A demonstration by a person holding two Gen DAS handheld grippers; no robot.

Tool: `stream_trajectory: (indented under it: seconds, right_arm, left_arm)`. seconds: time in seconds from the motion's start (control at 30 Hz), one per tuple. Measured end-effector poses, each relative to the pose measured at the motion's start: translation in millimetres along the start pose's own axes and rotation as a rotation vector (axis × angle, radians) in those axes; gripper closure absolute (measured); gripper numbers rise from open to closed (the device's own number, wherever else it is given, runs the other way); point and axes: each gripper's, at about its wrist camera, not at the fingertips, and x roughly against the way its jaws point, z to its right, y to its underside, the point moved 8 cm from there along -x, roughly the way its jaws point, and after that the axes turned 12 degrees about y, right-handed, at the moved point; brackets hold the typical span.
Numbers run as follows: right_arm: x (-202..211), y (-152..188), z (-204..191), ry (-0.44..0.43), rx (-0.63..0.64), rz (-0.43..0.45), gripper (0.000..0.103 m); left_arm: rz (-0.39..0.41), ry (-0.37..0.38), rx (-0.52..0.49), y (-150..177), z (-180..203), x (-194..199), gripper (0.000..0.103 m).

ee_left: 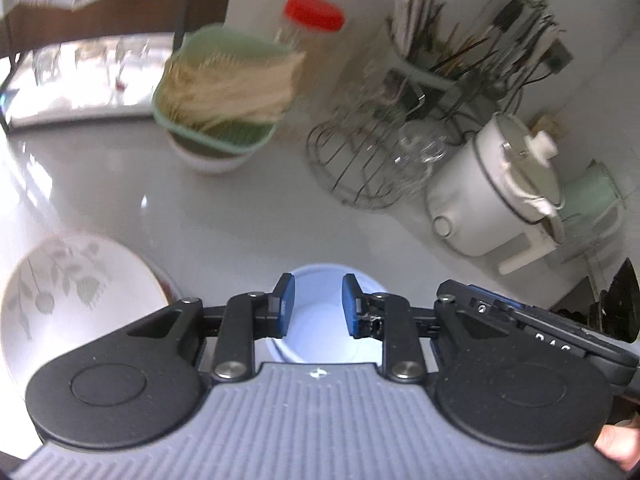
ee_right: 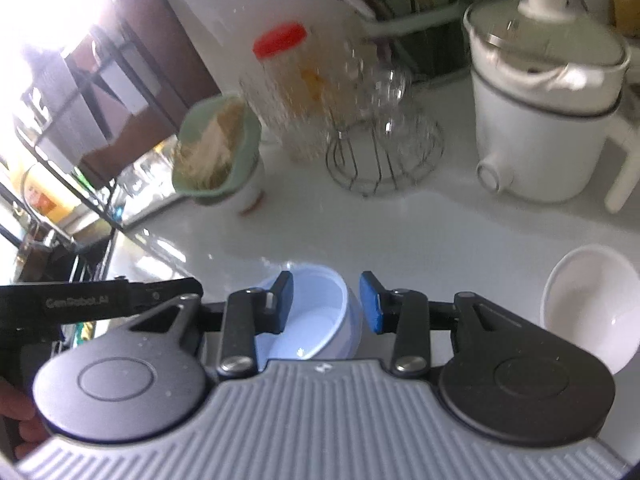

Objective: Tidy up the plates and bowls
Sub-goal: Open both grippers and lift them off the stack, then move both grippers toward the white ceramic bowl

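A pale blue bowl (ee_left: pixel 320 312) stands on the white counter (ee_left: pixel 224 232), right in front of my left gripper (ee_left: pixel 318 306), whose blue pads are open and empty above it. The same blue bowl (ee_right: pixel 316 320) shows in the right wrist view, between the open fingers of my right gripper (ee_right: pixel 327 304); whether the pads touch its rim I cannot tell. A white plate with a grey leaf pattern (ee_left: pixel 68 300) lies at the left. A white bowl (ee_right: pixel 588 312) sits tilted at the right. The other gripper's black body shows at each view's edge.
At the back stand a green basket of pale sticks on a white bowl (ee_left: pixel 224 92), a red-lidded jar (ee_left: pixel 314 14), a wire rack with glasses (ee_left: pixel 380 148), a utensil holder (ee_left: pixel 472 52), and a white electric pot (ee_left: pixel 504 188). A shelf rack (ee_right: pixel 72 128) stands left.
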Motion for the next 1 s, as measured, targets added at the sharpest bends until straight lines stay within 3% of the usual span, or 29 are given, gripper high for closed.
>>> stream_trajectory:
  seconds: [0.5, 1.0]
  right_arm:
    - [70.6, -27.0, 24.7, 0.044, -0.061, 0.208, 0.062]
    - [97.4, -5.2, 61.9, 0.164, -0.136, 0.273, 0.062]
  left_arm:
    - [0.043, 0.096, -0.144, -20.0, 61.1, 31.5, 0.074]
    - [-0.008, 0.165, -0.236, -9.4, 89.4, 17.4, 0.072]
